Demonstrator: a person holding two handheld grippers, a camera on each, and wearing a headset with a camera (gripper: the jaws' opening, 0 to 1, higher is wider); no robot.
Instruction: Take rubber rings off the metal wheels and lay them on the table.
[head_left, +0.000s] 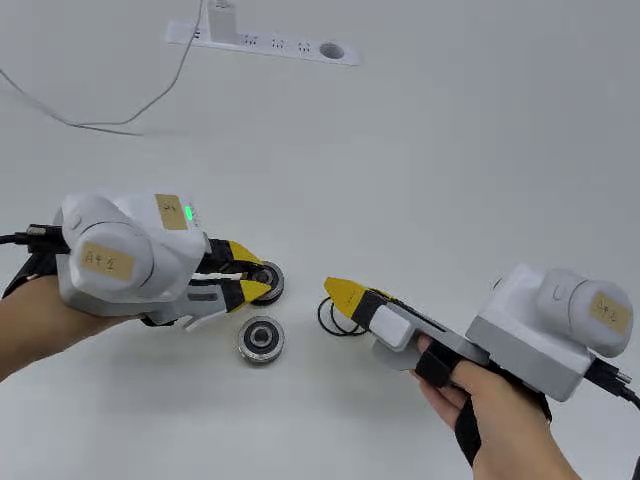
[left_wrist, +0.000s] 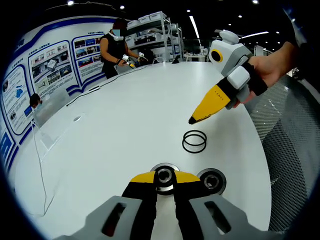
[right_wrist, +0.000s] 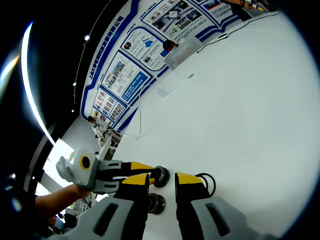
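Note:
My left gripper (head_left: 252, 272) (left_wrist: 164, 186) is shut on a metal wheel (head_left: 270, 283) (left_wrist: 164, 176), which rests on the white table (head_left: 430, 160). A second metal wheel (head_left: 261, 339) (left_wrist: 212, 181) with a dark rim lies flat just beside it. Two thin black rubber rings (head_left: 334, 322) (left_wrist: 194, 141) lie overlapping on the table. My right gripper (head_left: 344, 293) (right_wrist: 162, 181) hovers just over those rings, its yellow tips a little apart with nothing between them. In the right gripper view the left gripper (right_wrist: 148, 172) holds its wheel (right_wrist: 161, 175) straight ahead, with the rings (right_wrist: 210, 184) to the right.
A white power strip (head_left: 262, 42) and a grey cable (head_left: 110, 122) lie at the far side of the table. The table edge and a grated floor (left_wrist: 287, 150) are on the right of the left gripper view. A person (left_wrist: 115, 47) stands far off.

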